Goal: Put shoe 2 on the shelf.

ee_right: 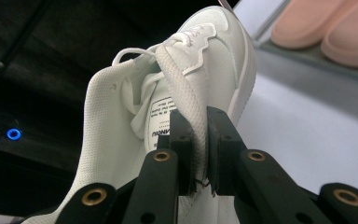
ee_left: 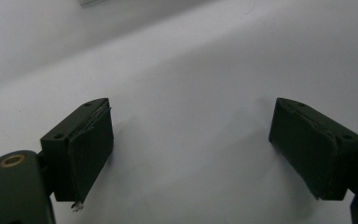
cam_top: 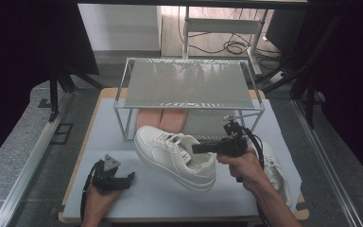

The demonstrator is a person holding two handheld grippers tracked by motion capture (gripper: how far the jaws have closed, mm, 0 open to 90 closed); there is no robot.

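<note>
A lab-like recording booth: black curtains (cam_top: 14,71) wall in the table (cam_top: 160,198), aluminium rails (cam_top: 28,161) run along a grey carpet floor (cam_top: 9,189), and loose cables (cam_top: 227,46) lie beneath a metal frame (cam_top: 217,26) behind.

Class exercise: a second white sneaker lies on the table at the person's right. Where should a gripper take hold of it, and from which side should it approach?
Probably the collar wall of the second sneaker, approached from above with one jaw inside the opening. That rim is thin enough to pinch, and the right gripper holds the lifted sneaker the same way. The right forearm hides part of it, so its exact pose is unclear. The left gripper is open and free.
</note>
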